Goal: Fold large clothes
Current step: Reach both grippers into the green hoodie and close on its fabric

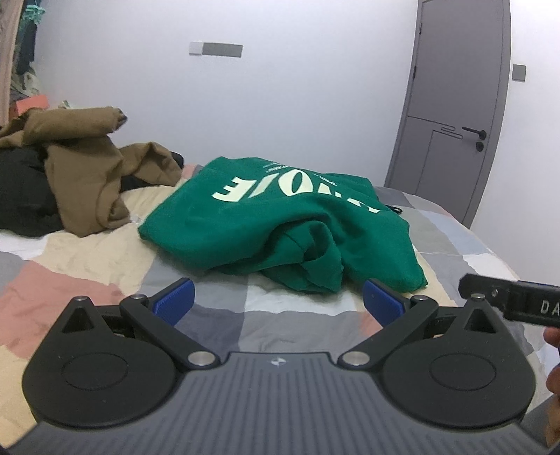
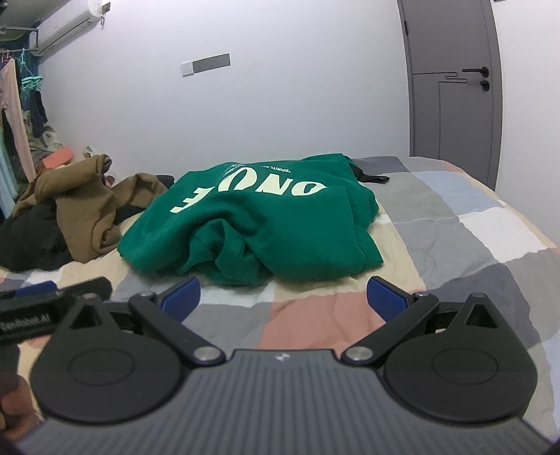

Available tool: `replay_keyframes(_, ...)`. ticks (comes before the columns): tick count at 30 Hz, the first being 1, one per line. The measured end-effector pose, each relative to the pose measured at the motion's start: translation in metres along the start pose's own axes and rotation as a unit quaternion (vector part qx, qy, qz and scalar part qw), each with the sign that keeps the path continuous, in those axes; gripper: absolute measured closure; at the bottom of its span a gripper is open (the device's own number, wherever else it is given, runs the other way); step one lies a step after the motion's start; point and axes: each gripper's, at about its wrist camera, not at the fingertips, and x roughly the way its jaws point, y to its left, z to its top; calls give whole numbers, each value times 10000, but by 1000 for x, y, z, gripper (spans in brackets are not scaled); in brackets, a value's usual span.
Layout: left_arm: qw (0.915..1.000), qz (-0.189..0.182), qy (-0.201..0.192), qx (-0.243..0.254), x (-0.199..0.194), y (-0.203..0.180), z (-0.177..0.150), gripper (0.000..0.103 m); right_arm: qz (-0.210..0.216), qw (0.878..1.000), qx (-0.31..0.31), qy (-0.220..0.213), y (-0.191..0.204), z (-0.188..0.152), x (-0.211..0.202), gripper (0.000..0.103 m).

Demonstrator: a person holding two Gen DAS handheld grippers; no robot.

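Left wrist view: I see my left gripper [image 1: 276, 299] with its jaws spread wide and nothing between the blue pads [image 1: 175, 299]. The green sweatshirt [image 1: 266, 224] lies crumpled on the patchwork bedspread [image 1: 87, 252], directly ahead of the jaws and apart from them. Its nearest bunched fold sits just beyond the right-hand pad, with a strip of bare bedspread between. Pale lettering on the sweatshirt reads upside down from here. A brown garment [image 1: 91, 164] is heaped to the left over a black garment [image 1: 24, 196], near the sweatshirt's left edge. A grey door [image 1: 451, 101] stands at the far right. Part of my right gripper [image 1: 507, 301] enters at the right edge.

Right wrist view: I see my right gripper [image 2: 283, 297], jaws also spread wide, empty. The green sweatshirt [image 2: 266, 224] lies ahead, centred between the two pads [image 2: 385, 297] but beyond them, not touching. The brown garment [image 2: 80, 206] and black garment [image 2: 31, 241] lie to its left. Part of my left gripper [image 2: 52, 297] shows at the left edge. An air conditioner [image 2: 66, 24] hangs on the wall at upper left, and the grey door [image 2: 451, 80] stands at the right.
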Motion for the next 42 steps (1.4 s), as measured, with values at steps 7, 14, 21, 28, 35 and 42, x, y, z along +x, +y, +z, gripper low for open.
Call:
replay_keyframes(7,9998,185,-25,76,46,0,10,0,-37,9997,201,123,-3,23,32,0)
replay_keyframes(14,9982,281,378,366,126,-1,13,0,-95,9979,539,358,-4,42,74,0)
replay_keyframes(21,9977,224,630,122,200,7,6,0,-184,9951,675,704,-17,37,117,0)
replay_keyframes(28,9899,-569,806,-1014,246,20,-4,2,-61,9913,965,889,-40,18,152,0)
replay_keyframes(35,9608,-1664,615,-2132,269,39,6,5,240,9859,1248,1089,-51,2,179,0)
replay_keyframes(42,9435,-1291,841,-2933,294,63,16,57,293,9850,1279,1121,-53,-2,189,0)
